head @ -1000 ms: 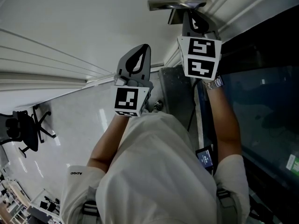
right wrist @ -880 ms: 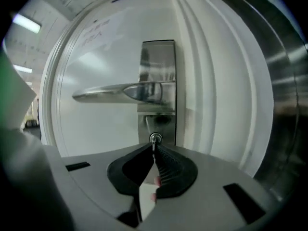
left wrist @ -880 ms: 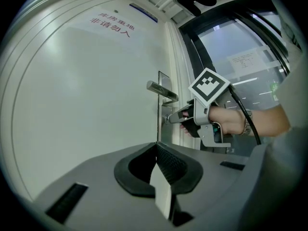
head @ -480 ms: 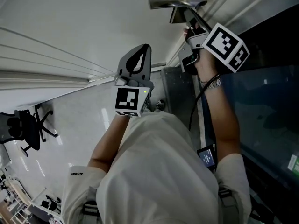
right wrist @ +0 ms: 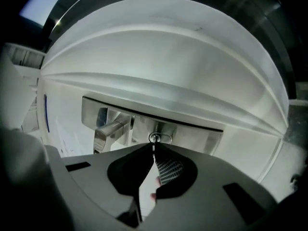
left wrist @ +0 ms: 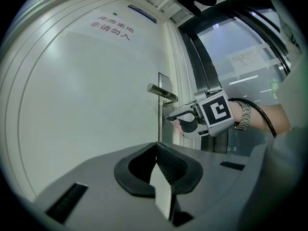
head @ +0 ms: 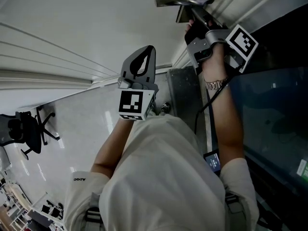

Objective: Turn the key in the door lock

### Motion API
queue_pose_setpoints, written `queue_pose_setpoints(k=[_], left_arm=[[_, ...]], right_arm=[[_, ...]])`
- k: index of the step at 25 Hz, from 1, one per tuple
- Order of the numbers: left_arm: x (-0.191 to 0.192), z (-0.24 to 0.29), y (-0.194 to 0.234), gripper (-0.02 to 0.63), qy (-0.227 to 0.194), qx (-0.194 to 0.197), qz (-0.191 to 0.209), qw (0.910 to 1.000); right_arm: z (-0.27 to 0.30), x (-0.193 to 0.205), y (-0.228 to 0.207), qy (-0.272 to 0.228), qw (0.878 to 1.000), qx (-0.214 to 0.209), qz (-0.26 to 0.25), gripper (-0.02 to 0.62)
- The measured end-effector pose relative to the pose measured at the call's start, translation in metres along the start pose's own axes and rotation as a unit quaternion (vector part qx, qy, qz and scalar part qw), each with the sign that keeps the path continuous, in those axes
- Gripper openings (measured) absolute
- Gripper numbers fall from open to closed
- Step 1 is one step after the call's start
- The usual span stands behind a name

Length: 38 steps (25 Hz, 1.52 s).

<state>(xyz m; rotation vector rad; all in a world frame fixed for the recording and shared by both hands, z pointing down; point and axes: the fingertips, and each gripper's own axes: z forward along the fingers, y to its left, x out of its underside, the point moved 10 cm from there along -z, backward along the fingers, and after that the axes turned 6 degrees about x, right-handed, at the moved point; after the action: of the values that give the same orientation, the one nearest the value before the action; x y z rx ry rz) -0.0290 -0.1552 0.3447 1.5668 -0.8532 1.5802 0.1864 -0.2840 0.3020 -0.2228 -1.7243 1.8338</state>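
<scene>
Looking down past the white shirt (head: pixel 163 177): left forearm is bent up in front of the chest, with the left gripper (head: pixel 147 52) level, aimed at the door (head: pixel 72 13) and well apart from the lock. Its jaws are pressed together, nothing between them.

Right arm is stretched further out, forearm nearly straight, watch (head: pixel 214 84) on the wrist. Right gripper (head: pixel 191 24) is level with its tips at the lock. Its marker cube (head: pixel 242 41) sits tilted off to the glass side.

Right jaws are closed, pinching the key (right wrist: pixel 153 145). The key sits in the lock cylinder (right wrist: pixel 160 138), on the metal plate (right wrist: pixel 192 134) near the door edge. Lever handle (right wrist: pixel 109 129) is on the same plate just beside the cylinder, and the gripper isn't touching it.

Beyond that is the white door face, with a dark glass panel (head: pixel 274 109) on the right.
</scene>
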Motion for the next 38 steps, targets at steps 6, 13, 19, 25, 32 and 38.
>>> queue_pose_setpoints(k=[6,13,19,25,32,38], left_arm=[[0.001,-0.005,-0.001,0.01,0.001,-0.004,0.003,1.0],[0.003,-0.009,0.001,0.01,0.007,-0.007,0.001,1.0],[0.006,-0.008,0.0,0.011,0.009,-0.004,-0.002,1.0],[0.007,-0.008,-0.002,0.011,0.007,-0.002,-0.002,1.0],[0.008,-0.008,-0.001,0.01,0.009,-0.005,-0.003,0.9999],[0.006,-0.011,0.001,0.011,0.008,-0.011,-0.004,0.9999]], right_arm=[[0.0,0.001,0.002,-0.004,0.999,0.016,-0.043,0.014],[-0.016,0.005,0.021,-0.018,0.934,0.072,-0.349,0.127],[-0.016,0.028,0.038,-0.028,0.745,0.151,-0.65,0.132],[-0.012,0.051,0.037,-0.063,0.473,0.225,-0.849,0.132],[0.0,0.058,0.029,-0.049,0.32,0.24,-0.915,0.13],[0.009,0.065,0.027,-0.038,0.242,0.234,-0.941,0.13]])
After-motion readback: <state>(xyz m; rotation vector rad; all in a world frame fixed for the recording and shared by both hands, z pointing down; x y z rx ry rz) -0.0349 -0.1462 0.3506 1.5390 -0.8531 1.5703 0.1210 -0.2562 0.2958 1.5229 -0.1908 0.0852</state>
